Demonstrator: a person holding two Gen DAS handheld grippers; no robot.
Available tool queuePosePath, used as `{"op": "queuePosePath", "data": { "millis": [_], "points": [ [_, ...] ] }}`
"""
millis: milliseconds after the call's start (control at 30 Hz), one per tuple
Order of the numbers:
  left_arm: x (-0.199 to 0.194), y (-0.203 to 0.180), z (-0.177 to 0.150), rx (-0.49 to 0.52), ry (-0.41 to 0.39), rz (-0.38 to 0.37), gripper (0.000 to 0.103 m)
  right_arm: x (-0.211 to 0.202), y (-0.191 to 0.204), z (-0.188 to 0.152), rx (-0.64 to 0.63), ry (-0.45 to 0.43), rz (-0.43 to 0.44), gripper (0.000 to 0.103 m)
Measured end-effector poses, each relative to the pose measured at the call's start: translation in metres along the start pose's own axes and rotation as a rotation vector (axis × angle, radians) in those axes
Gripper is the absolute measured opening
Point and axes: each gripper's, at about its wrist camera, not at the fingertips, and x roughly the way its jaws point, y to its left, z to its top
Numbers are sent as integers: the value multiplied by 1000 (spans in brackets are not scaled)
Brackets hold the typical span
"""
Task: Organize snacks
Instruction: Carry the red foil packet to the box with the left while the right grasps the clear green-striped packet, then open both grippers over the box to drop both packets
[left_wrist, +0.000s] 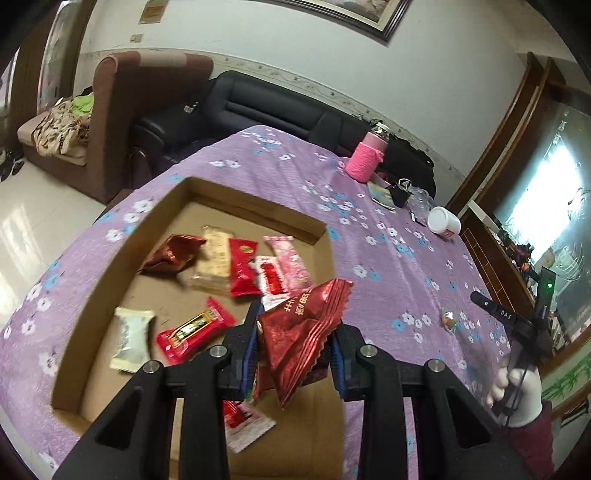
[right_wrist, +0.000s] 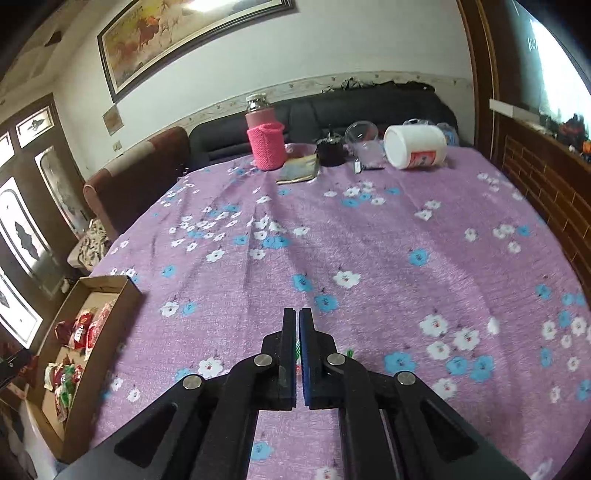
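Left gripper (left_wrist: 295, 332) clamped on a dark red foil snack packet (left_wrist: 303, 332), pads pressing its crumpled sides, packet held in the air above the near right part of the cardboard box (left_wrist: 92, 280). Box sits open-topped on the purple floral tablecloth (left_wrist: 388, 258).

Inside the box:
- another dark red foil packet (left_wrist: 173, 254) at the far left
- beige wafer pack (left_wrist: 216, 262) beside it
- bright red packet (left_wrist: 242, 271) overlapping the wafer pack
- pink wrapper (left_wrist: 290, 264) to the right of that
- white pillow pack (left_wrist: 131, 338) near the left wall
- red bar with dark label (left_wrist: 195, 328) next to it
- red-and-white wrapper (left_wrist: 245, 424) partly hidden under the left gripper

One small wrapped candy (left_wrist: 450, 317) lies loose on the cloth, well right of the box.

Right gripper (right_wrist: 298, 314) has its fingers together, only a thin slit between the pads. A sliver of green shows low between and just beside them; cannot tell what it is or whether it is pinched. In the left wrist view a white-gloved hand (left_wrist: 517, 395) holds that gripper at the right edge.

Far side of the table: pink knit-sleeved bottle (right_wrist: 266, 142), white tub on its side (right_wrist: 415, 146), small booklet (right_wrist: 299, 170), clear cup (right_wrist: 362, 134).
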Motion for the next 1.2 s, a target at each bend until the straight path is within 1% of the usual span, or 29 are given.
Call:
{"op": "queuePosePath", "data": {
  "millis": [33, 67, 100, 133, 167, 200, 300, 333, 400, 433, 467, 533, 700, 800, 900, 1000, 1067, 1133, 1200],
  "points": [
    [-2, 3, -2, -3, 0, -3, 31, 6, -7, 1, 4, 21, -31, 8],
    [-2, 4, -3, -2, 1, -5, 31, 10, -12, 0, 17, 48, -28, 19],
    [-3, 5, -5, 0, 1, -5, 31, 14, -16, -2, 36, 77, -11, 26],
    [-3, 6, -6, 1, 2, -4, 31, 20, -18, -6, 49, 104, 12, 42],
    [-2, 6, -6, 0, 3, -5, 31, 23, -17, -9, 44, 116, 16, 54],
    [-1, 7, -7, -3, 6, -8, 31, 27, -14, -12, 30, 124, 16, 57],
    [3, 7, -8, -7, 16, -10, 31, 42, 0, -20, -28, 150, 14, 57],
    [4, 6, -9, -6, 20, -10, 31, 50, 5, -22, -61, 160, -8, 57],
    [5, 7, -9, -7, 22, -10, 31, 59, 6, -26, -81, 177, -43, 57],
    [5, 7, -9, -7, 22, -10, 31, 58, 4, -29, -74, 167, -74, 43],
    [5, 8, -9, -7, 22, -9, 31, 57, 1, -28, -54, 168, -60, 37],
    [4, 8, -9, -6, 19, -5, 31, 50, -8, -29, -17, 166, -35, 34],
    [6, 10, -7, -5, 21, 0, 31, 23, -19, -32, 24, 124, -29, 25],
    [6, 15, -6, -9, 22, 10, 31, -2, -12, -29, 35, 89, 13, 25],
    [9, 23, -7, -28, 29, 24, 31, -22, 13, -28, 20, 64, 99, 25],
    [10, 32, -8, -50, 41, 43, 31, -33, 56, -27, -17, 69, 222, 26],
    [11, 37, -9, -59, 47, 54, 32, -36, 92, -28, -53, 86, 314, 26],
    [10, 41, -11, -53, 53, 86, 32, -34, 129, -32, -82, 123, 413, 26],
    [9, 44, -13, -49, 55, 111, 32, -32, 163, -37, -111, 158, 486, 26]
  ]
}}
